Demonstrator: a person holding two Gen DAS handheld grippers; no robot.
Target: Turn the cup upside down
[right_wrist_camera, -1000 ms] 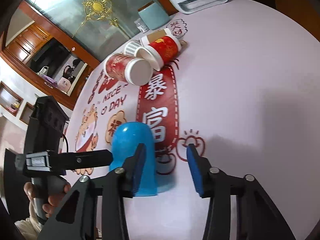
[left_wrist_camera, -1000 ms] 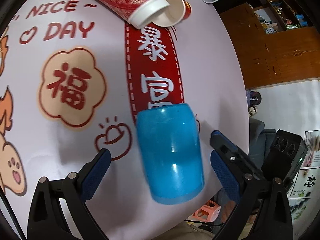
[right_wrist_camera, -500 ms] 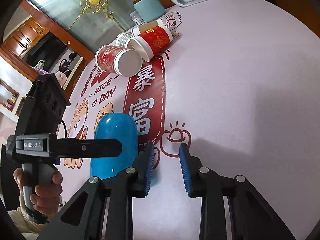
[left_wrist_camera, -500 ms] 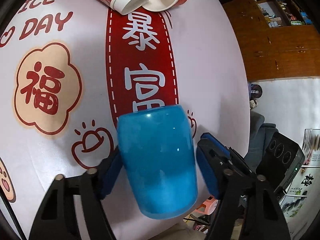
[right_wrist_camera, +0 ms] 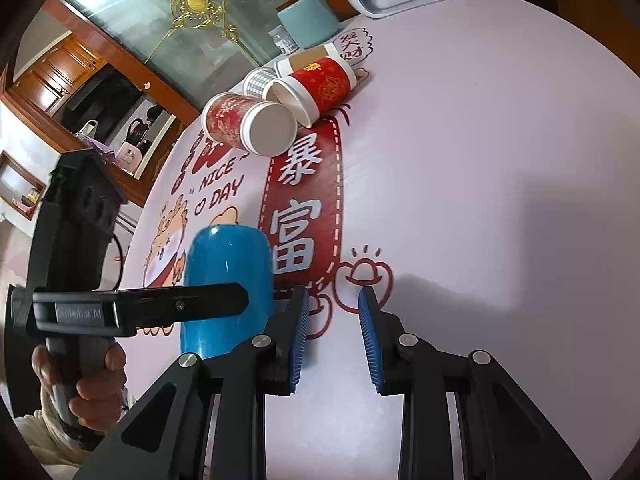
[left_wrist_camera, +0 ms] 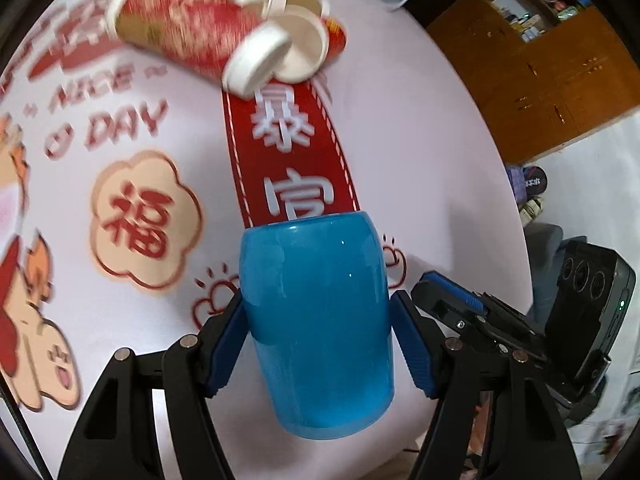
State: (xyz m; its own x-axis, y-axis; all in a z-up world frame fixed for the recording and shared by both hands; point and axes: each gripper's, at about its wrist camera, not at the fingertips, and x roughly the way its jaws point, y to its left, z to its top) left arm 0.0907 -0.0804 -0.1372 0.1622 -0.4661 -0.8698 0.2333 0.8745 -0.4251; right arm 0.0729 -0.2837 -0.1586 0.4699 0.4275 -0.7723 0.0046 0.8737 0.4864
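One blue cup (left_wrist_camera: 316, 320) clamped in left gripper (left_wrist_camera: 318, 336) (right gripper (right_wrist_camera: 332, 332) parted); three paper cups (right_wrist_camera: 248, 124) behind.

The cup (left_wrist_camera: 320, 320) is showing glossy blue; the table (right_wrist_camera: 460, 160) is showing pale pink with red banners; paper cups (right_wrist_camera: 248, 126) are showing red-gold patterns.

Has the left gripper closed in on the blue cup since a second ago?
Yes. The left gripper jaws, earlier spread wide of the blue cup, now press its sides, beside the red banner.

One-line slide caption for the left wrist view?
Left gripper shut on the blue cup above the printed tablecloth, red paper cups lying beyond.
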